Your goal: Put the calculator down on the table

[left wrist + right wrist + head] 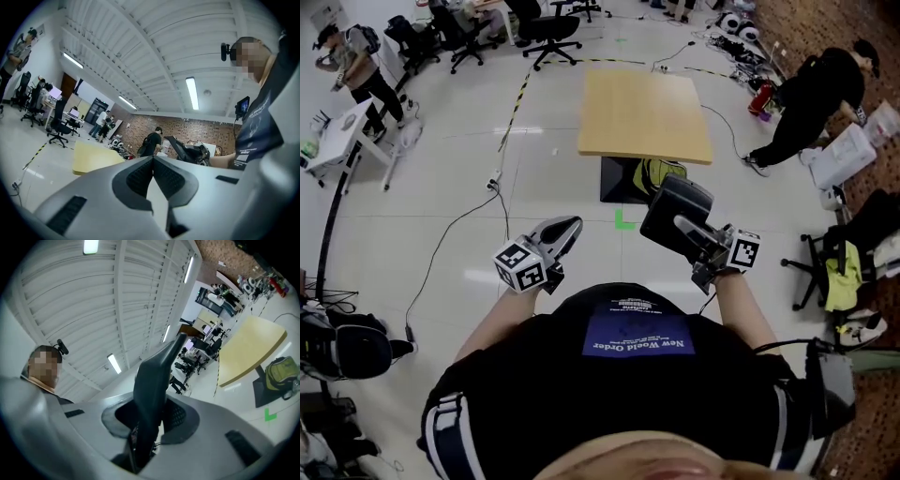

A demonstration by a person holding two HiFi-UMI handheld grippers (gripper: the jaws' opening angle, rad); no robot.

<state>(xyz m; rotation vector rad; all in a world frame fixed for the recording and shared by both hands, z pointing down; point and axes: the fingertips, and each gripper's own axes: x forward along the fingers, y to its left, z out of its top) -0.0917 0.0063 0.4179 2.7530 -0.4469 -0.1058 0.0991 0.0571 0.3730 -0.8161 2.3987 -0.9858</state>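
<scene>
My right gripper (682, 227) is shut on the dark calculator (675, 208), which I hold edge-on out in front of my body, above the floor. In the right gripper view the calculator (152, 385) stands upright between the jaws of the right gripper (155, 420). My left gripper (572, 225) is shut with nothing in it; in the left gripper view the tips of the left gripper (153, 159) meet. The light wooden table (645, 114) stands ahead with a bare top. It shows as the table (91, 157) in the left gripper view and the table (248, 350) in the right.
Under the table sit a black base (617, 180) and a yellow-green backpack (661, 173), with a green tape mark (624, 221) on the floor. A person (811, 94) crouches at the right. Office chairs (548, 33) stand beyond, and a white desk (342, 131) and cables at the left.
</scene>
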